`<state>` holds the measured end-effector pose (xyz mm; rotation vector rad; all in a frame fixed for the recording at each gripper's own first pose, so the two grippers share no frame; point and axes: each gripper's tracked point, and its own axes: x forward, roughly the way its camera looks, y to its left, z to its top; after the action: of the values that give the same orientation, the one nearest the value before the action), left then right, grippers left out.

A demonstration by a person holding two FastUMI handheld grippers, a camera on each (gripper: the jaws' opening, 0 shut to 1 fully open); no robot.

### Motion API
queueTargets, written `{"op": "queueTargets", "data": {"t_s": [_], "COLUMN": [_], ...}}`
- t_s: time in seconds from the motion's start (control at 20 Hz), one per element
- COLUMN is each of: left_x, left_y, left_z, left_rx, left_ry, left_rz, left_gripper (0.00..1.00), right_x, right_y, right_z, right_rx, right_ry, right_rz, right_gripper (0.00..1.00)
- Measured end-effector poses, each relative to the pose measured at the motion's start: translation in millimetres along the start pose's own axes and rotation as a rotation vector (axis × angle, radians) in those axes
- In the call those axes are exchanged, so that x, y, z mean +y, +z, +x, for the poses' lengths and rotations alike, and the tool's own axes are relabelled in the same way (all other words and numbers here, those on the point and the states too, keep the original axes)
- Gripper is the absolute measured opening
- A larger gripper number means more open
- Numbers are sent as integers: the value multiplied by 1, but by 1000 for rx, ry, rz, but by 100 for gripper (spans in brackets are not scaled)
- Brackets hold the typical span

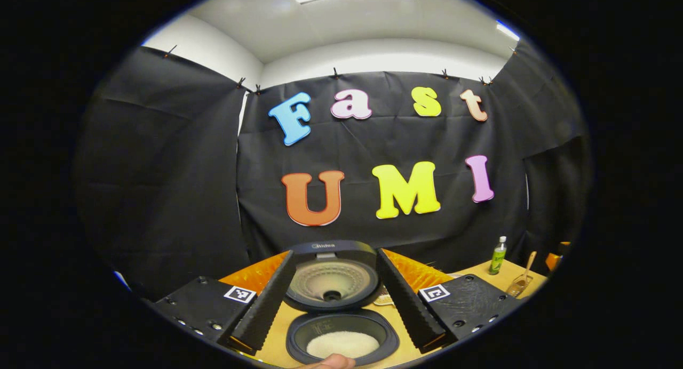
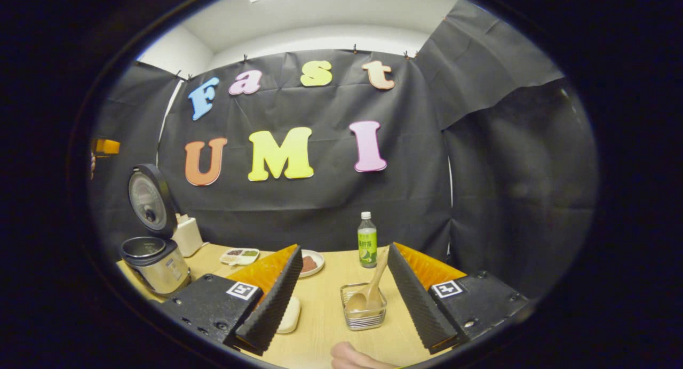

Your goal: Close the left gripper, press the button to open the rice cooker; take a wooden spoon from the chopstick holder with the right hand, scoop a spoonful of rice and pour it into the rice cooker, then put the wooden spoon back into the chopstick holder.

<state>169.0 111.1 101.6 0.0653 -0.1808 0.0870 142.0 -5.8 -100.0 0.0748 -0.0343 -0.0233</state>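
The rice cooker (image 1: 341,305) stands open on the desk (image 2: 320,315) with rice inside. The wooden spoon (image 2: 373,289) rests in its holder (image 2: 364,311). Both claws, left claw (image 1: 341,305) and right claw (image 2: 344,299), are spread wide and hold nothing. It looks nearly done.

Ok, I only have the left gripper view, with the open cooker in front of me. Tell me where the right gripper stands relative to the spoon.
Observer: The right gripper is open and the wooden spoon lies ahead between its fingers, untouched.
Operator: Describe how the spoon sits.
Observer: It sits bowl down in the holder, with the handle leaning up and to the right in the right gripper view.
Operator: List whatever else lies near that holder.
Observer: A small plate with something reddish-brown on it sits on the table behind the gripper's left finger.
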Motion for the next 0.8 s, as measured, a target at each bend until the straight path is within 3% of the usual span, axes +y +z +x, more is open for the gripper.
{"op": "queueTargets", "data": {"t_s": [0.3, 0.6, 0.65, 0.7, 0.8], "left_x": [10, 11, 11, 9, 7], "left_y": [-11, -29, -35, -41, -55], "left_z": [83, 142, 146, 146, 145], "left_rx": [4, 61, 82, 113, 176], "left_ry": [-21, 16, 21, 24, 28], "left_rz": [-133, -100, -106, -109, -96], "left_gripper": [96, 94, 100, 94, 94], "right_x": [32, 37, 39, 40, 41], "right_y": [-19, -30, -26, -22, -13], "right_z": [-19, -23, -27, -30, -38], "right_rx": [11, 24, 9, -4, -32], "right_ry": [97, 137, 142, 145, 153], "right_rz": [-34, -47, -46, -50, -66], "right_gripper": [100, 100, 100, 100, 100]}}
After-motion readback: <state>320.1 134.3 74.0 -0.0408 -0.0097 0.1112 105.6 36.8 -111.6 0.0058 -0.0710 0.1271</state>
